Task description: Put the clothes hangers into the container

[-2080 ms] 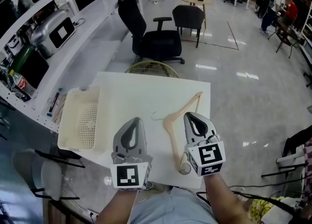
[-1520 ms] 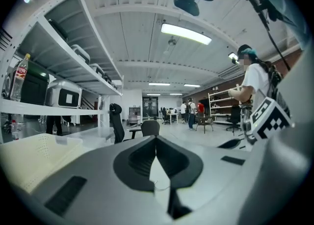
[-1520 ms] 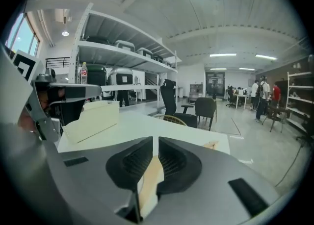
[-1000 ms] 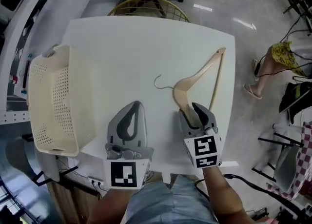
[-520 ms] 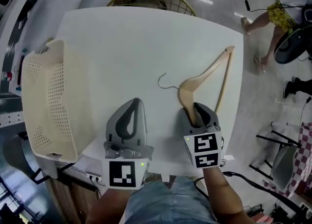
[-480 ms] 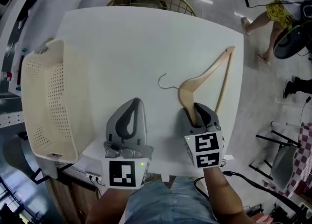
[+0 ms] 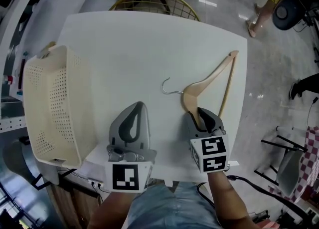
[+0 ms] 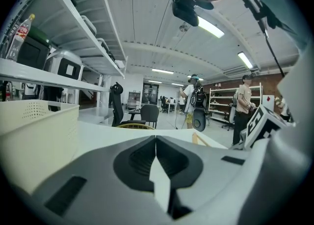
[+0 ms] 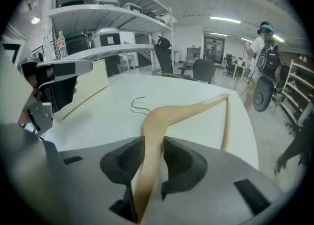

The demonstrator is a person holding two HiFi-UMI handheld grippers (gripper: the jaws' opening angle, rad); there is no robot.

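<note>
The left gripper [image 7: 135, 107] hovers with its jaws together, empty. The right gripper [image 7: 202, 114], whose jaws have just been closing, clamps the near arm of the wooden hanger [image 7: 209, 78], which lies flat on the worktop [image 7: 139, 43]. The perforated basket [image 7: 50, 98] sits empty, so lifting and stowing remain.

- Left gripper [image 7: 136, 105]: matte grey shell narrowing to a rounded nose, with a dark teardrop recess on top.
- Right gripper [image 7: 201, 111]: the same grey shell and dark recess.
- Left marker cube [image 7: 126, 177] and right marker cube [image 7: 210, 153]: white faces with black square patterns.
- Clothing [image 7: 169, 212]: pale blue-grey fabric.
</note>
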